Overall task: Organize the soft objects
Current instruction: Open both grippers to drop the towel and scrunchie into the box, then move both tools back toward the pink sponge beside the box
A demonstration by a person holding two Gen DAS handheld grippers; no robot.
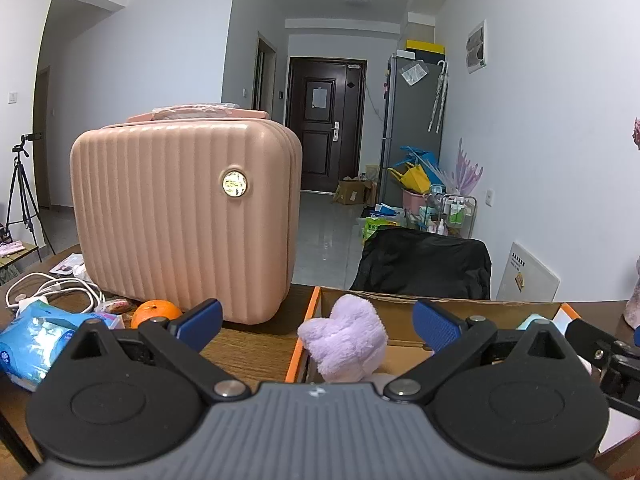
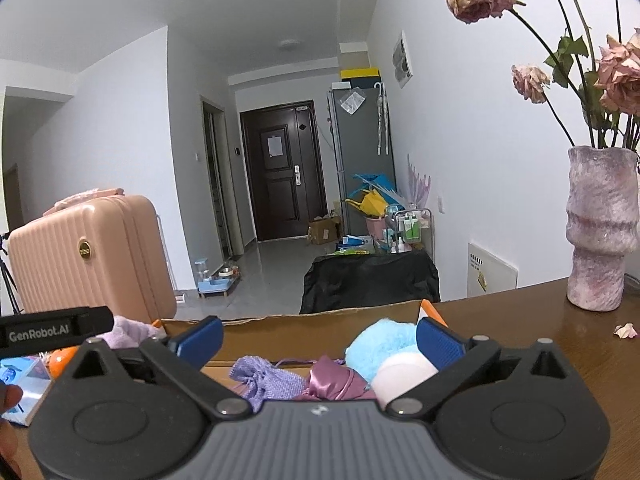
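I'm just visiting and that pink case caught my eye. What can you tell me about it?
The pink case is a small hard-shell suitcase, plastic by its look, with vertical ribs and rounded corners. A round gold badge sits on its front. It stands upright and closed on the wooden table, with an orange right beside its base. Something pinkish lies on top.

Two wrist views, table-level, both facing cardboard box [image 1: 400, 308]

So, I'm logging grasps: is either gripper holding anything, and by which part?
Nothing is held. The left gripper and right gripper are open above the cardboard box of soft things.
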